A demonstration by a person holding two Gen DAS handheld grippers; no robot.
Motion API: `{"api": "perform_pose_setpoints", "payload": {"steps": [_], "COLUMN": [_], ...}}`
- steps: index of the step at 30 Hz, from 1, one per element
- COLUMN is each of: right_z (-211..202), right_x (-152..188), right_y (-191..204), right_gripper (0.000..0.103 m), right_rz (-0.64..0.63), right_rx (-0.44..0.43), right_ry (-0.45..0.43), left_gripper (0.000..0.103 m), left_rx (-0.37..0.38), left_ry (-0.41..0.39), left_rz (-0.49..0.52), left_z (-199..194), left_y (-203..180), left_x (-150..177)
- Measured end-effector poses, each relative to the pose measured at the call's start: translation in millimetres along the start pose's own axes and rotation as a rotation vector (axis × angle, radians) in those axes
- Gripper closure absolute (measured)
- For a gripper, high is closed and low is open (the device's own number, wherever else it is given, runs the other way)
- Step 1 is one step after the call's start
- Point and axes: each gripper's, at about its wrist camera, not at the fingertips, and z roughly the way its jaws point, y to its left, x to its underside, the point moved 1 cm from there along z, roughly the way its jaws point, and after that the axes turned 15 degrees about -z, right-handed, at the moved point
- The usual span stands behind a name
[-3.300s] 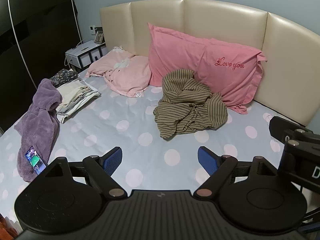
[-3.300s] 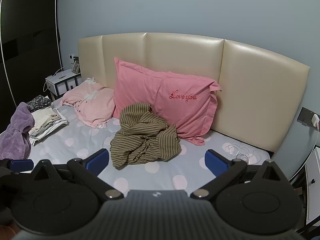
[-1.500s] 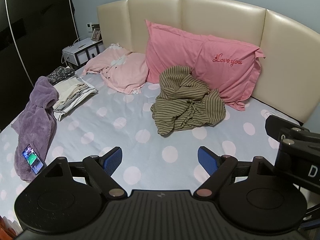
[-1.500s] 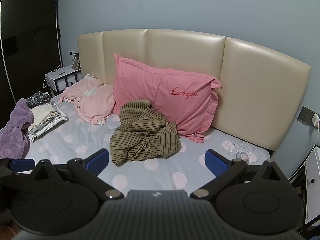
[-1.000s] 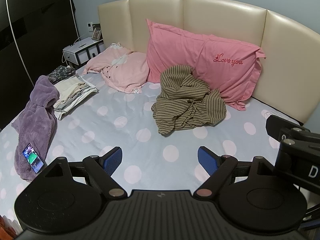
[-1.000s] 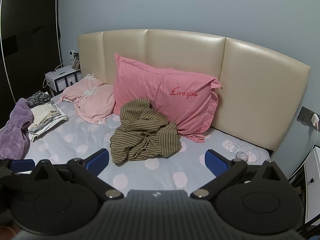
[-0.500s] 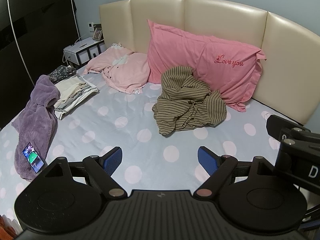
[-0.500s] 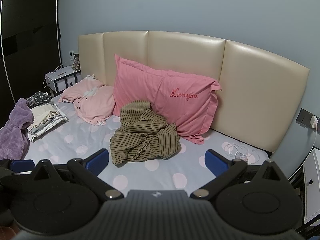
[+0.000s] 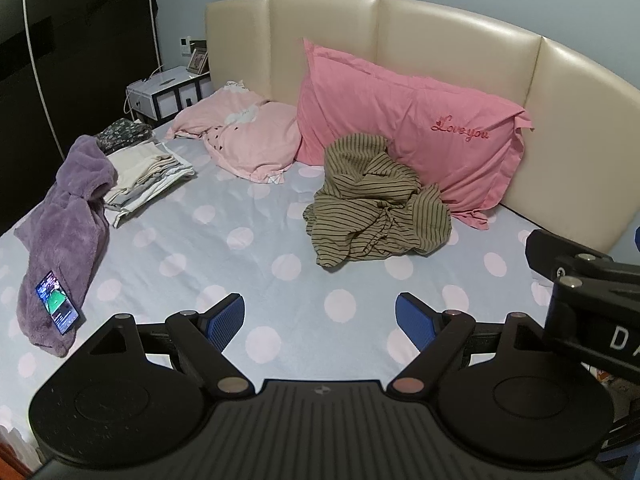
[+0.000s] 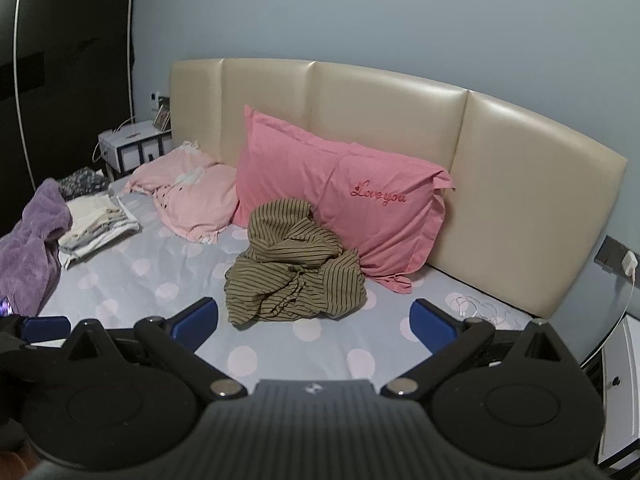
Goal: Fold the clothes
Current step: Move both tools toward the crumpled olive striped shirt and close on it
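Observation:
A crumpled olive shirt with dark stripes [image 9: 376,204] [image 10: 294,274] lies on the polka-dot bed sheet [image 9: 256,264] against the large pink pillow [image 9: 404,120]. My left gripper [image 9: 320,316] hovers over the near part of the bed, open, well short of the shirt. My right gripper [image 10: 314,318] is open too, empty, just in front of the shirt. Part of the right gripper's body shows at the right edge of the left wrist view.
A stack of folded clothes [image 9: 144,176] and a purple fleece garment [image 9: 68,220] with a lit phone [image 9: 56,308] lie at the left. A pale pink pillow [image 9: 248,140], the cream headboard [image 9: 440,40], a nightstand [image 9: 168,92] and white cables [image 10: 480,308] are around.
Both views have shifted slightly, with the cameras drifting a little; the shirt and other items lie unmoved and both grippers stay open.

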Motion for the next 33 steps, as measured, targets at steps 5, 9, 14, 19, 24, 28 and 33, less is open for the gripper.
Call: {"api": "perform_pose_setpoints", "payload": {"steps": [5,9,14,19,24,28,33], "right_z": [-3,-3,0,23,67,115,203], "right_x": [-6,-5,-1,0,4,3,-4], "right_y": [15,23,43,61,71,73,80], "right_gripper": [0.000,0.000,0.000,0.000,0.001,0.001,0.001], "right_rz": [-0.043,-0.032,-0.107,-0.131,-0.141,-0.125,-0.155], "right_rx": [0.001,-0.024,-0.048,-0.039,-0.037,-0.044,-0.073], "right_ry": [-0.034,-0.063,-0.121,-0.082,-0.023,0.019,0.046], "left_gripper": [0.020,0.020,0.020,0.020,0.020,0.020,0.020], "left_rx": [0.021,0.034,0.062,0.110,0.145,0.186,0.223], "left_ry": [-0.001,0.006,0.010,0.030,0.108,0.134,0.166], "left_rz": [-0.046,-0.052,-0.043,-0.051,-0.025,-0.006,-0.003], "left_z": [1,3,11,34,81,120,194], "left_y": [28,50,69,85,86,87,96], "left_x": [-3,0,2,0,-1,-5,-17]}}
